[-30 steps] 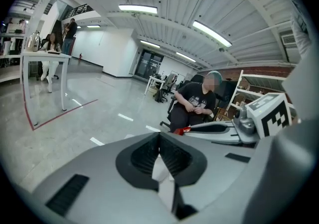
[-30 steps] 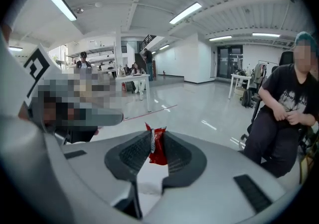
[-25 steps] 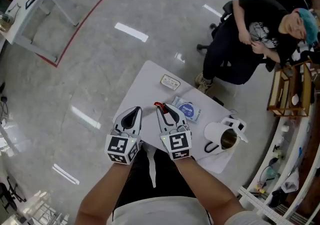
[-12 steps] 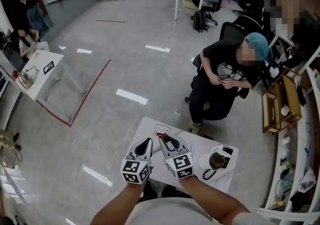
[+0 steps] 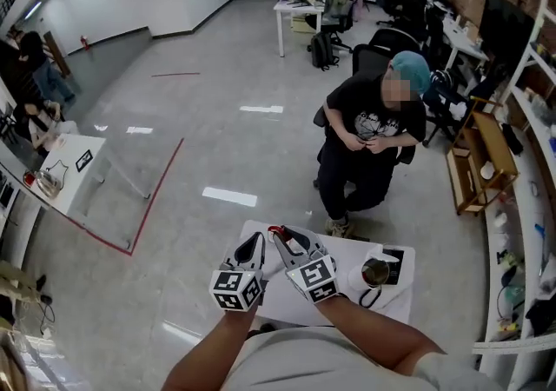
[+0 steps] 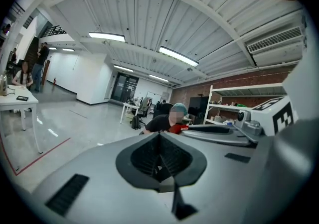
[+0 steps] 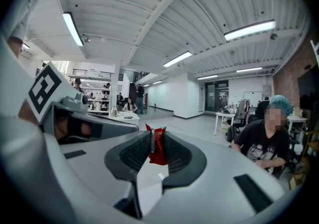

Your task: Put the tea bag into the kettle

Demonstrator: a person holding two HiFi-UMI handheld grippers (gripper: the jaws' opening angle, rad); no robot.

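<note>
Both grippers are higher above the white table (image 5: 287, 304) than a second ago. The right gripper (image 5: 280, 235) pinches a red tea bag (image 7: 158, 152) at its tips. The left gripper (image 5: 254, 241) is just beside it at 9 o'clock, its jaws pressed together with nothing in them. The white kettle (image 5: 375, 275) stands on the table with its top open, at 3 o'clock from the right gripper and apart from the tea bag.

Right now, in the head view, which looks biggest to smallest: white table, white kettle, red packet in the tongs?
1. white square table
2. white kettle with black handle
3. small red packet, clearly smallest
</note>
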